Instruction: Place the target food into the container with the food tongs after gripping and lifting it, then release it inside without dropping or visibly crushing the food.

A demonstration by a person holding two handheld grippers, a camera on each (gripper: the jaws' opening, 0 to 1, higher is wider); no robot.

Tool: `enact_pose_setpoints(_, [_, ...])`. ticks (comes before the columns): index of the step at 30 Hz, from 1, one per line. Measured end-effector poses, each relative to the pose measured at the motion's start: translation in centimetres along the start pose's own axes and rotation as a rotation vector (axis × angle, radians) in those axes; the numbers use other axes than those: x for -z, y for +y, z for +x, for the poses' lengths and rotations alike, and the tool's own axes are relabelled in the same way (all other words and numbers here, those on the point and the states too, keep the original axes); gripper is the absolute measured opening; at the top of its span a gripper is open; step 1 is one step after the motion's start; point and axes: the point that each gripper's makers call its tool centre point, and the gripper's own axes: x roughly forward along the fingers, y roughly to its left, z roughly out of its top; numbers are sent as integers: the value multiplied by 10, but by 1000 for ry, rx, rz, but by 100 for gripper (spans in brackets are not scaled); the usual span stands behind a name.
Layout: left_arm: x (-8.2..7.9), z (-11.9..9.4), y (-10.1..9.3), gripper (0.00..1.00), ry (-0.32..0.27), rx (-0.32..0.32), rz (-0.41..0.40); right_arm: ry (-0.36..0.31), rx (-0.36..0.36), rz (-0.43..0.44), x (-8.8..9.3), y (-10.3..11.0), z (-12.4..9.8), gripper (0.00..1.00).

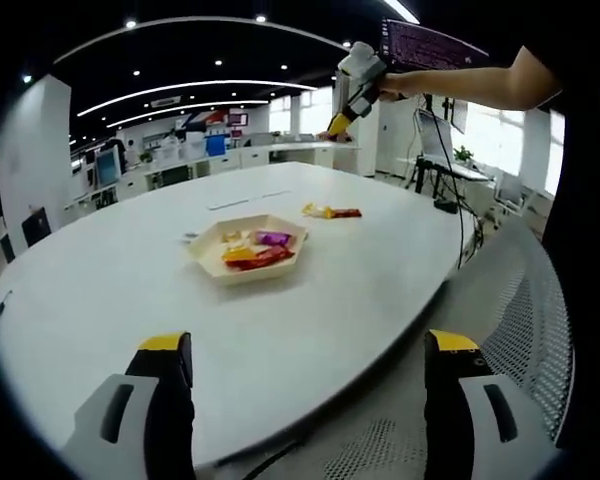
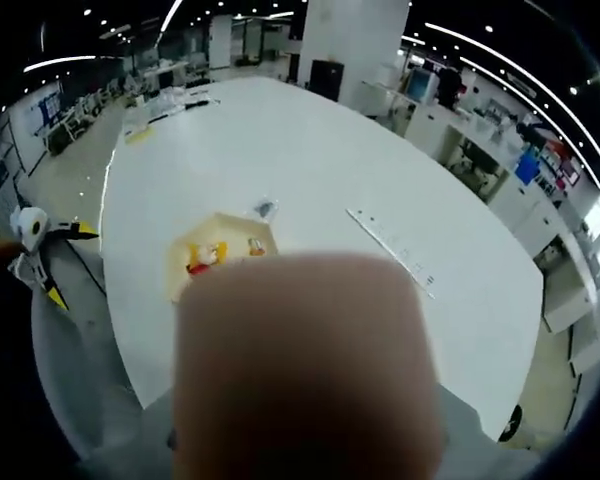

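The left claw (image 1: pixel 310 360) hangs open before the tray (image 1: pixel 248 250) on the table (image 1: pixel 130 270); the right claw (image 1: pixel 352 85), raised high, is perhaps closed—cannot tell.

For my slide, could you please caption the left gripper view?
Open left gripper facing a tray of wrapped snacks on a white table.

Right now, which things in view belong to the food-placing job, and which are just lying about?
Job:
- hexagonal tray of wrapped snacks
- wrapped snack beside it
- left hand-held gripper, open
- right hand-held gripper, raised

Lying about:
- strip on table
- office desks behind
- mesh chair
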Motion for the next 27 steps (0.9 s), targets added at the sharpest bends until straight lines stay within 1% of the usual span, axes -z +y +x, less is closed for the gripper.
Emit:
enact_pose_setpoints(7, [0, -1, 0, 94, -8, -4, -3, -9, -12, -22, -12, 9, 4, 23])
enact_pose_setpoints(18, [-4, -2, 3, 94, -34, -20, -23, -22, -60, -75, -39, 30, 25, 23])
enact_pose_setpoints(27, [-4, -2, 5, 94, -38, -32, -26, -47, -117, -133, -73, 57, 48, 22])
